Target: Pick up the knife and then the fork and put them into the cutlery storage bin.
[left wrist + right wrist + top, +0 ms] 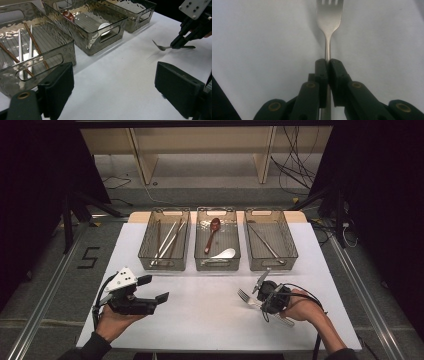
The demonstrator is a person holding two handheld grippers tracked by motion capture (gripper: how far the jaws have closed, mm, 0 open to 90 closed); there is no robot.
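Observation:
A metal fork (243,295) lies low over the white table (200,315) at the front right, tines toward the left. My right gripper (260,301) is shut on its handle. The right gripper view has the fork (329,20) running straight up from the closed pads of the right gripper (327,62). My left gripper (155,289) is held at the front left with its jaws wide apart and nothing between them. The left gripper view looks between the open jaws of the left gripper (113,85) toward the fork (161,46) and the right gripper (178,45).
Three clear bins stand in a row at the back of the table. The left bin (163,266) holds chopsticks (167,242). The middle bin (217,267) holds a red spoon (214,227) and a white spoon (223,253). The right bin (274,266) holds a thin metal utensil (267,245).

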